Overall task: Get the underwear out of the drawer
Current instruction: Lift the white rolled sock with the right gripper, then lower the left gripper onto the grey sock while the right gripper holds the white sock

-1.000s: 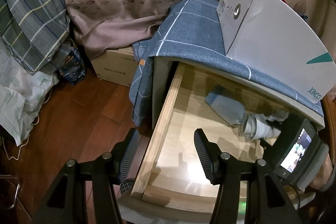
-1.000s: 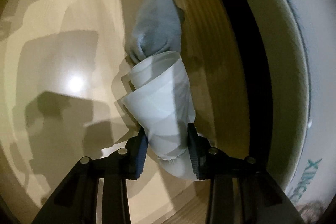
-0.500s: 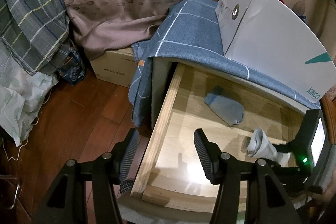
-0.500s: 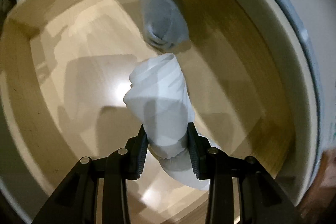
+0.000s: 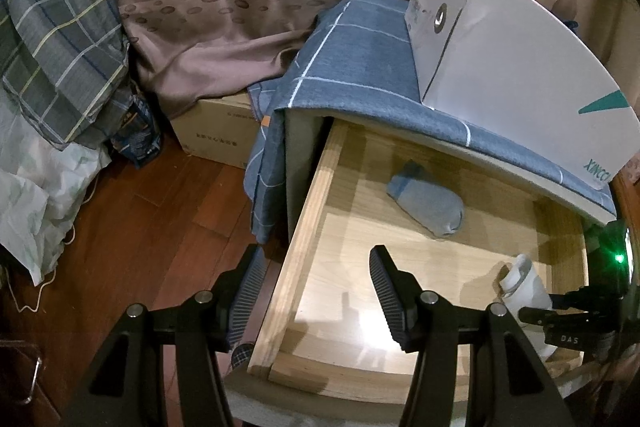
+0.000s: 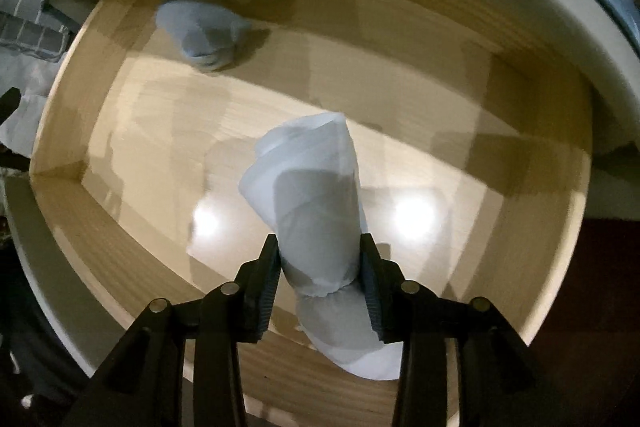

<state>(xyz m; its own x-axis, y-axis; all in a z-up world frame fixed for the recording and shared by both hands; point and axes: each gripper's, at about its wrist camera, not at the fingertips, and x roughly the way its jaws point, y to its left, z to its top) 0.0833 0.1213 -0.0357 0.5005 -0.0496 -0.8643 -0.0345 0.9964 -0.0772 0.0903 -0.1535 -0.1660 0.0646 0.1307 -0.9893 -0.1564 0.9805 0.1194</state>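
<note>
The wooden drawer [image 5: 304,227] stands pulled open. My right gripper [image 6: 320,267] is shut on a rolled white underwear [image 6: 316,203] and holds it above the drawer floor; the roll also shows in the left wrist view [image 5: 524,283] at the drawer's right side. A rolled blue underwear [image 5: 426,203] lies on the drawer floor near the back, also visible in the right wrist view [image 6: 200,31]. My left gripper [image 5: 316,295] is open and empty, straddling the drawer's left front corner.
A white cardboard box [image 5: 512,67] stands on the blue checked cloth [image 5: 352,67] over the cabinet top. A brown carton [image 5: 216,131], plaid bedding [image 5: 60,39] and a white bag [image 5: 36,195] crowd the wooden floor [image 5: 136,247] at left.
My right gripper has lifted the white roll up and back from beside the blue roll toward the drawer's front right. The left gripper has stayed put.
</note>
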